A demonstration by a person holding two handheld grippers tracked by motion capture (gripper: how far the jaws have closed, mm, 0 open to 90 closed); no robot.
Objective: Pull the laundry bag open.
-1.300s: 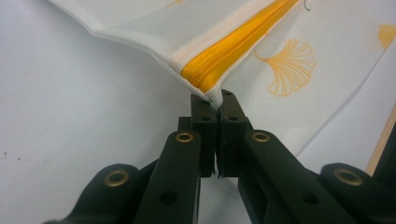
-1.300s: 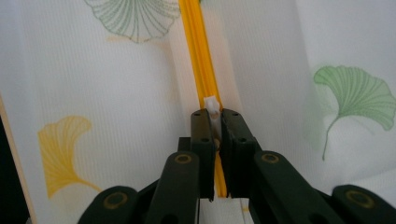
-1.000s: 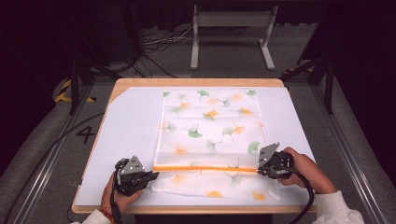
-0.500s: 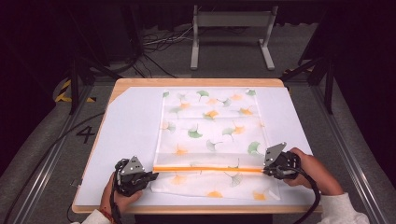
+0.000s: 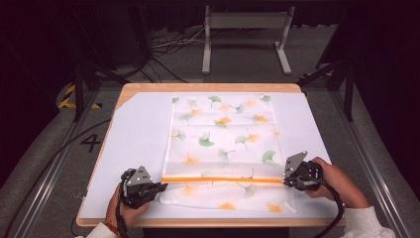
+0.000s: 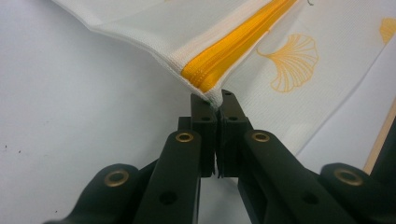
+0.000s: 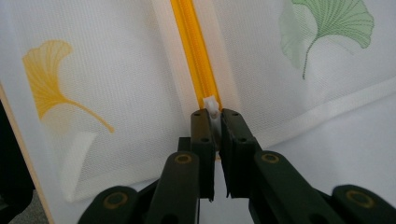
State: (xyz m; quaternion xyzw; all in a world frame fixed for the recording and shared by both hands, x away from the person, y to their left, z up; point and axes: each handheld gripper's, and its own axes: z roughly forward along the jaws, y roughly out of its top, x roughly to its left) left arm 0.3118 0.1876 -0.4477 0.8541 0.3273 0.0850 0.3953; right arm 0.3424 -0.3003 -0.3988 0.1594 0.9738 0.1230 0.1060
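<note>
Left claw (image 6: 217,100) clamped on mesh bag (image 5: 225,144) corner at zipper (image 5: 223,180) end; right claw (image 7: 214,116) clamped on white zipper pull (image 7: 211,106).

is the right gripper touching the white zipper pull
Touching: the right gripper view shows the right gripper shut on the white zipper pull of the orange zipper.

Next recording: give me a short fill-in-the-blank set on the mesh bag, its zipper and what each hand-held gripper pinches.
1. The zipper across the mesh bag is coloured ____.
2. The right hand-held gripper is shut on the white zipper ____.
3. The left hand-held gripper pinches the bag at its ____.
4. The bag is printed with ginkgo ____.

Missing words: orange; pull; corner; leaves
</note>
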